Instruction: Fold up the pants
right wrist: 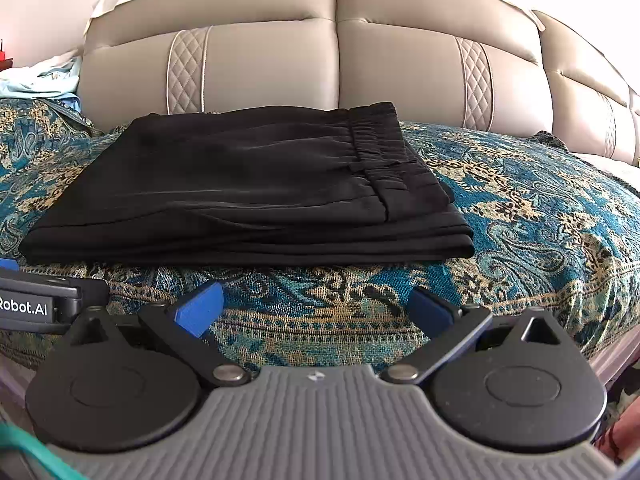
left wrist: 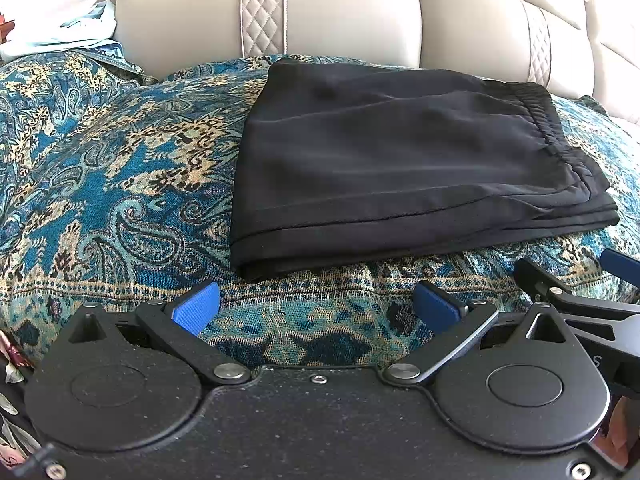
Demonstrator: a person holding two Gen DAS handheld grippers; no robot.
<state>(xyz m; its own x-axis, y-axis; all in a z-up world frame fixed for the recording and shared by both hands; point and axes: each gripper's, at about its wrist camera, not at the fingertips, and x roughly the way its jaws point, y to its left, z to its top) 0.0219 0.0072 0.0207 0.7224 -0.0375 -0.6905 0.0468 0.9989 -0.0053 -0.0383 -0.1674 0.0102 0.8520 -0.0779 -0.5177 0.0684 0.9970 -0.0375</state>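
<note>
The black pants (left wrist: pixel 400 160) lie folded into a flat stack of layers on the patterned bedspread, elastic waistband on top at the right. They also show in the right wrist view (right wrist: pixel 248 192). My left gripper (left wrist: pixel 316 308) is open and empty, just short of the stack's near edge. My right gripper (right wrist: pixel 316 306) is open and empty, also a little short of the near edge. The right gripper shows at the right edge of the left wrist view (left wrist: pixel 580 292); the left gripper's body shows at the left of the right wrist view (right wrist: pixel 36 304).
A blue and gold paisley bedspread (left wrist: pixel 100 168) covers the bed. A beige padded headboard (right wrist: pixel 336 60) stands behind the pants. Light blue cloth (left wrist: pixel 72 32) lies at the far left by the headboard. The bed's edge drops off at the right (right wrist: pixel 608 320).
</note>
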